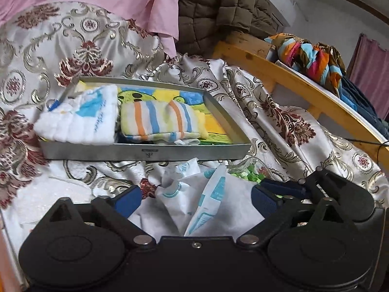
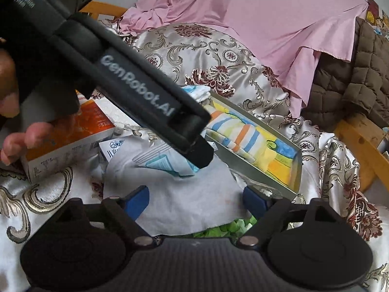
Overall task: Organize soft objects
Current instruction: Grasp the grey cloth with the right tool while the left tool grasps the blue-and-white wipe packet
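Observation:
A crumpled white cloth with light-blue print (image 1: 206, 202) lies on the patterned bedspread, between the wide-apart blue pads (image 1: 128, 202) of my open left gripper (image 1: 197, 199). The right wrist view shows the same cloth (image 2: 184, 194) spread flat between the fingers of my open right gripper (image 2: 195, 203). The left gripper's black body (image 2: 136, 82) crosses that view, its tip down on the cloth. Beyond stands a metal tray (image 1: 145, 153) holding a folded white-and-blue towel (image 1: 80, 119) and a folded striped towel (image 1: 158, 121) on a colourful liner.
A green patterned piece (image 2: 226, 228) peeks from under the cloth. An orange-and-white box (image 2: 73, 131) lies at the left by a person's hand (image 2: 14, 141). A wooden bed rail (image 1: 291, 77) with a multicoloured scarf (image 1: 313, 58) runs along the right. Pink sheet (image 2: 267, 17) and brown quilt (image 1: 218, 12) are behind.

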Demonstrator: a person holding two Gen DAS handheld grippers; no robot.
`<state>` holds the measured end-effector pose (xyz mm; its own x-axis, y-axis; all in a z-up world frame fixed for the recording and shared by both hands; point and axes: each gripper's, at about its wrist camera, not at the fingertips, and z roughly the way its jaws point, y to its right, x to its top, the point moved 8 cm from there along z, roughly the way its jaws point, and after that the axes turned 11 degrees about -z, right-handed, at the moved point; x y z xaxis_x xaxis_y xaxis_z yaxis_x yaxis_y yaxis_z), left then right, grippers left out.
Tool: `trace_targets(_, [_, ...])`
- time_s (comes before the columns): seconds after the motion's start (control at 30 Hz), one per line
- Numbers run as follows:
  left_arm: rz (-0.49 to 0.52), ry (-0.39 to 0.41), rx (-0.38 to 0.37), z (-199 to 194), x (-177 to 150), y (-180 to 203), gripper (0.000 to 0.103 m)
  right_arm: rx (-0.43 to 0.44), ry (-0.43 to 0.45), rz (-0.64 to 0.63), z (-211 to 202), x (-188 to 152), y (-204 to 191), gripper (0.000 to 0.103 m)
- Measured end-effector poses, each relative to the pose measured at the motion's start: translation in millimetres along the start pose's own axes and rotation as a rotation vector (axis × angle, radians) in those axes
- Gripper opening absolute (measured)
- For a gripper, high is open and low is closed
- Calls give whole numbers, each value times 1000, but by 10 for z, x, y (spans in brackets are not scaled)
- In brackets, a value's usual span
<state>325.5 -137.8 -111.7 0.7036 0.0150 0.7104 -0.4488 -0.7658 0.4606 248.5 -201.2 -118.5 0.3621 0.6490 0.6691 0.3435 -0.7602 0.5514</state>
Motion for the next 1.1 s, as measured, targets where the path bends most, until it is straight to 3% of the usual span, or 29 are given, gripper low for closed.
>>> trace_targets(0.2, [-32, -6, -26, 52, 24, -15, 81, -19, 0, -5, 16, -5, 8, 81])
trace_targets(0.4, [-19, -42, -6, 130, -37, -22, 58, -53, -10, -36, 16, -12, -2, 74])
trace_targets(0.8, [-64, -22, 17, 74, -16, -124, 48, -56, -3, -78, -34, 25, -91, 58])
trace_targets(1.1, [-137, 40, 62, -102, 129, -226, 48, -42, 17, -98, -83, 75, -152, 32])
